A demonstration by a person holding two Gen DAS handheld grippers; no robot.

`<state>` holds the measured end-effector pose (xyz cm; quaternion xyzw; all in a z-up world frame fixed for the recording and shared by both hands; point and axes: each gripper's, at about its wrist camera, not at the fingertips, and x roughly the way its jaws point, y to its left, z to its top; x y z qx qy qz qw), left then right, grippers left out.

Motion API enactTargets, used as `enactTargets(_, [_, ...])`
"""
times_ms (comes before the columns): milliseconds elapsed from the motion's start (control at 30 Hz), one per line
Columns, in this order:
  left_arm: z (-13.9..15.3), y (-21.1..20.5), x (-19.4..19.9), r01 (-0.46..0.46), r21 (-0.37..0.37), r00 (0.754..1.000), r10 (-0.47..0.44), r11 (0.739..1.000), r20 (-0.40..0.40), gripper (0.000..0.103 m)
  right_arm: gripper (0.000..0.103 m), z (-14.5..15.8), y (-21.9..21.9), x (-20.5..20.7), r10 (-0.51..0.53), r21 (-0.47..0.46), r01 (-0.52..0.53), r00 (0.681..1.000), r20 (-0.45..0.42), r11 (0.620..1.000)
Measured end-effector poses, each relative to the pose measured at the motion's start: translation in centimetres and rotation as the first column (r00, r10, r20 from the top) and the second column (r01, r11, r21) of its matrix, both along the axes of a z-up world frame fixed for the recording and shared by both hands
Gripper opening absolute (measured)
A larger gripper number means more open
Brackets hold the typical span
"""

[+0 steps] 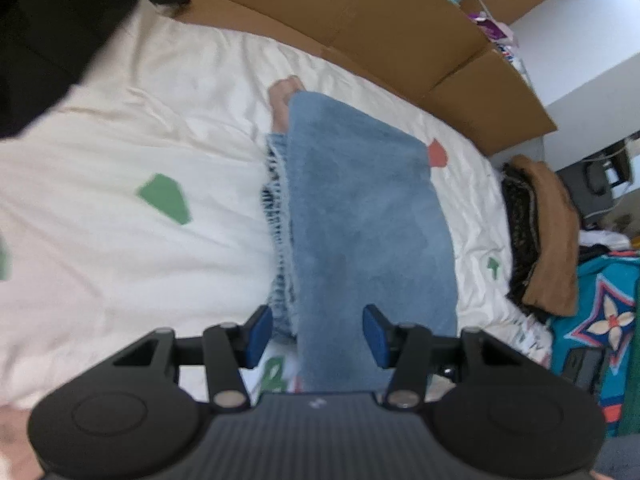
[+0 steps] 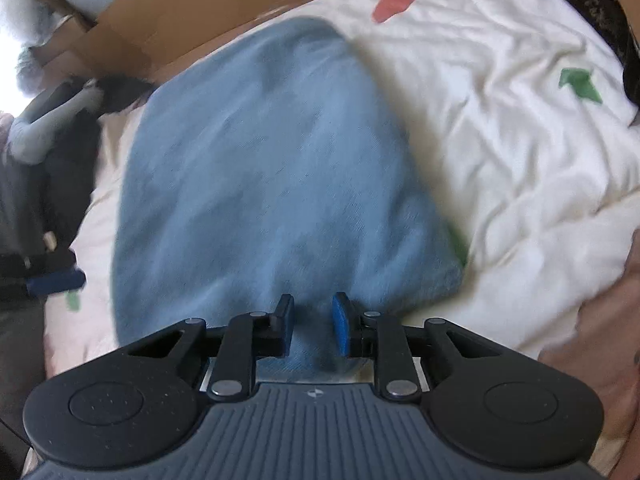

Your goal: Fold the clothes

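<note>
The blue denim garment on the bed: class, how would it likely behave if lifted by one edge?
The denim garment would probably droop, not stay flat: it drapes softly over the white bedding. It likely feels fairly heavy, being thick cloth. Its frayed edge may snag.

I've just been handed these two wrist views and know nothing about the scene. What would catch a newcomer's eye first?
A light blue denim garment with a frayed edge lies in the middle of a white bedsheet dotted with green and red shapes. Each tool frames it from below: the left tool open around it, the right tool narrower over the cloth. Brown cardboard boxes line the bed's far side.
</note>
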<state>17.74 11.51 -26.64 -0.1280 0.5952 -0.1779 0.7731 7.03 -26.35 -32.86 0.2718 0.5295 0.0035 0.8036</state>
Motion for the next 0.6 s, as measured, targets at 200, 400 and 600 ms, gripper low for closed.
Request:
enactTargets(200, [5.2, 1.5, -1.2, -0.076, 0.088, 0.997, 0.076, 0.993, 0.004, 0.053, 0.025, 2.6, -2.0, -2.3, -0.098, 0.082, 0.097, 0.995, 0.016, 0.992])
enactTargets(400, [6.8, 1.2, -1.1, -0.083, 0.054, 0.994, 0.079, 0.995, 0.069, 0.064, 0.025, 3.7, -2.9, -3.2, -0.090, 0.137, 0.082, 0.994, 0.058, 0.987])
enactTargets(600, [1.2, -0.8, -1.0, -0.056, 0.028, 0.998, 0.056, 0.998, -0.003, 0.063, 0.025, 2.3, -2.4, -2.7, -0.089, 0.093, 0.085, 0.995, 0.045, 0.992])
